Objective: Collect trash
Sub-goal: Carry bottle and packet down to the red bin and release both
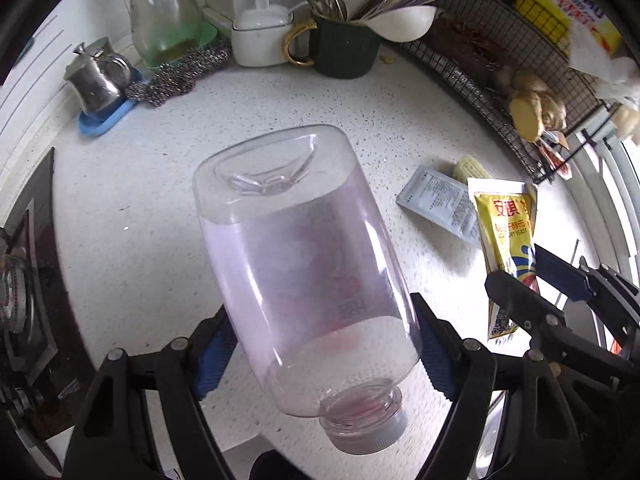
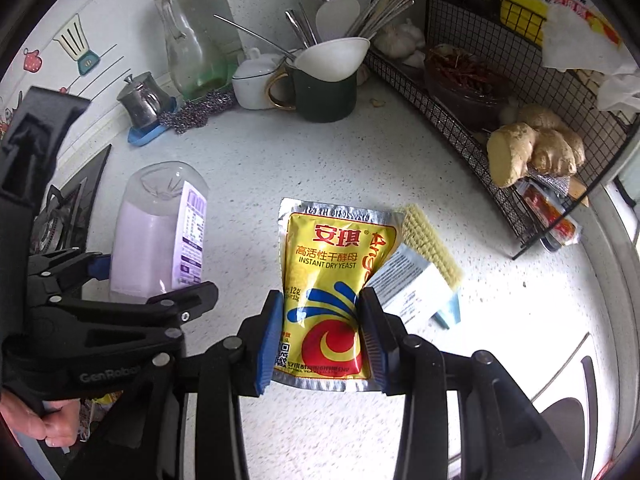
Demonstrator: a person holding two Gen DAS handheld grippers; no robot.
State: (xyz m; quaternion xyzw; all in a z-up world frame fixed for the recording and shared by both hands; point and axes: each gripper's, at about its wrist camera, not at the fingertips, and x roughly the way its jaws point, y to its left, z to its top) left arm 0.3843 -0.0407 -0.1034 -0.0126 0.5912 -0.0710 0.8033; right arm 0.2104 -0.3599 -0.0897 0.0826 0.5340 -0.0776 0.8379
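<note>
A clear plastic bottle (image 1: 296, 240) with a grey cap hangs above the white counter (image 1: 168, 184), cap end toward the camera. My left gripper (image 1: 320, 308) is shut on it, a blue pad pressing each side. In the right wrist view the bottle (image 2: 156, 232) shows a purple label, and the left gripper (image 2: 148, 276) grips its lower part. My right gripper (image 2: 320, 294) is shut on a yellow instant dry yeast packet (image 2: 332, 248), lifted off the counter. The packet (image 1: 504, 224) and right gripper (image 1: 516, 266) also show at the right of the left wrist view.
A blue-white sachet (image 2: 408, 284) and a pale yellow ribbed piece (image 2: 428, 240) lie on the counter. Behind stand a green mug of utensils (image 2: 328, 96), a white lidded pot (image 2: 252, 84), a glass carafe (image 2: 188, 48) and a steel jug (image 2: 142, 100). A wire rack (image 2: 480, 120) with ginger runs along the right; a gas hob (image 1: 24, 280) sits at the left.
</note>
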